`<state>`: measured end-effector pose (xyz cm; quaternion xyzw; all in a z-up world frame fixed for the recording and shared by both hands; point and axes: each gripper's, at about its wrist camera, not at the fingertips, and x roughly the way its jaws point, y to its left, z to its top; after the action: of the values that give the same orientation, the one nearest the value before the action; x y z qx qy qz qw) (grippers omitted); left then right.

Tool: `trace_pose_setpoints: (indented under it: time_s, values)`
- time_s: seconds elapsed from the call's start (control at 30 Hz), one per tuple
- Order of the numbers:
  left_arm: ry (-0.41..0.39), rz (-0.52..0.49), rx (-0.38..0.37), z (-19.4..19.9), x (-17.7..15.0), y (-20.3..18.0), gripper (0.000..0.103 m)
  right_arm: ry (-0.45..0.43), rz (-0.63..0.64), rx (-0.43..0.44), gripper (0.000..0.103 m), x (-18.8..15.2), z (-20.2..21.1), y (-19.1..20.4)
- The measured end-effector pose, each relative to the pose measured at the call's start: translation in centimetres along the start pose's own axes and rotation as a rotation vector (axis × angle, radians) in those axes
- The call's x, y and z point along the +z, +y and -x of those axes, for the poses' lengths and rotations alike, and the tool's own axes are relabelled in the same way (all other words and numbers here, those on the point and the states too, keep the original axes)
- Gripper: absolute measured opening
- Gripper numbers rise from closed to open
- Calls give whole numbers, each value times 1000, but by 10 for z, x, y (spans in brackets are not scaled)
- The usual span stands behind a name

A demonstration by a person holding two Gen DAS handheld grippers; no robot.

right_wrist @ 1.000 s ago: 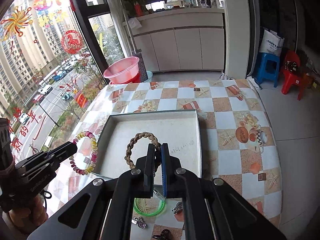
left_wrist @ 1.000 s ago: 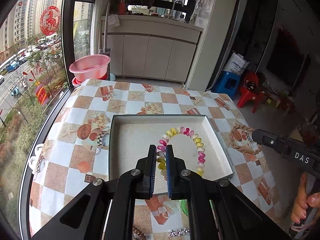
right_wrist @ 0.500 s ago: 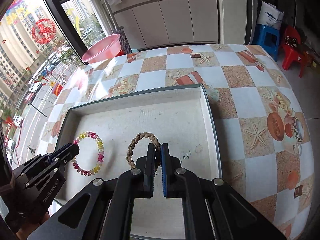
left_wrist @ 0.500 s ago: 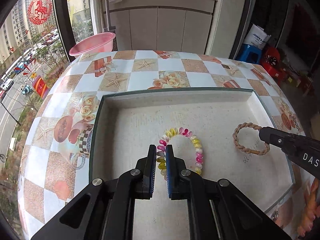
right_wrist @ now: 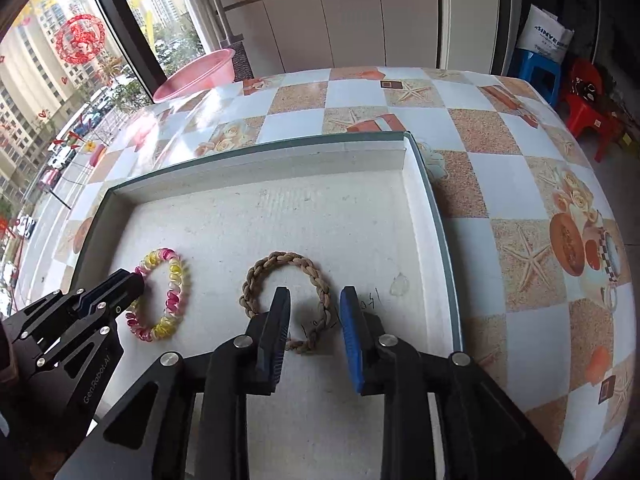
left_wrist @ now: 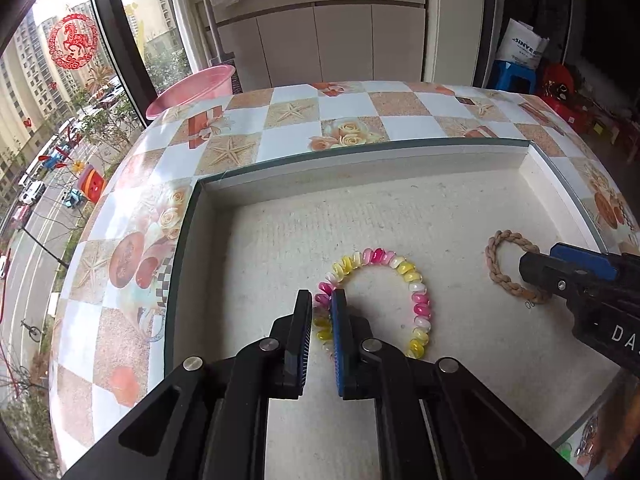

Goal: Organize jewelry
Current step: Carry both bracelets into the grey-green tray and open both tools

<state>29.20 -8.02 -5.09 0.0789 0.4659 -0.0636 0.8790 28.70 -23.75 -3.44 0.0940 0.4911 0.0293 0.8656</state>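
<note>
Pink basin (left_wrist: 191, 90) at far left past the surface edge, by the window. Checkered surface (left_wrist: 348, 110) with starfish and rose print carries a shallow white tray (left_wrist: 360, 156), dark rim, wide and flat.

Left gripper (left_wrist: 321, 302) inside the tray, left part: jaws narrow, a slim gap between them, with the left side of the pink-yellow coil bracelet (left_wrist: 416, 284) sitting in that gap. Cannot tell whether the pads actually press it or just flank it. Bracelet lies flat on the tray floor, loop opening toward the right of the gripper. In the right wrist view same bracelet (right_wrist: 173, 276) is at tray left, left gripper (right_wrist: 134, 282) tip touching its left edge.

Middle to right of the tray: brown braided rope bracelet (right_wrist: 286, 268), flat on the tray floor, well apart from the coil one. Right gripper (right_wrist: 315, 304) spread wide, not holding anything; black finger on the left, blue-padded finger on the right, the right arc of the rope loop between them, no contact visible. In the left wrist view the rope bracelet (left_wrist: 508, 258) is near the tray's right wall with the right gripper (left_wrist: 538, 266) tip at its right edge.

Some scribbled marks on the tray floor beside the rope bracelet. Far right, off the surface: blue stool (right_wrist: 538, 72), red chair (right_wrist: 588, 98)
</note>
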Motion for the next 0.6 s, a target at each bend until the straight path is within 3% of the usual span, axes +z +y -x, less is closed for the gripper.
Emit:
trace_pose_setpoints:
  time_s: [0.03, 0.43, 0.47, 0.5, 0.53, 0.6]
  values:
    - [-2, 8, -10, 2, 0, 1, 23, -9, -15, 12, 54, 1, 3, -1]
    - [-64, 53, -53, 30, 12, 5, 25, -106, -105, 99, 54, 9, 58, -12]
    - [-73, 53, -54, 35, 14, 5, 37, -112, -104, 96, 54, 8, 63, -12]
    - [-80, 56, -51, 39, 14, 6, 97, -117, -105, 93, 54, 7, 67, -13]
    - [-112, 72, -36, 45, 14, 7, 103, -119, -108, 92, 55, 6, 71, -15]
    - [-143, 69, -33, 55, 14, 9, 103, -119, -114, 90, 56, 3, 77, -17]
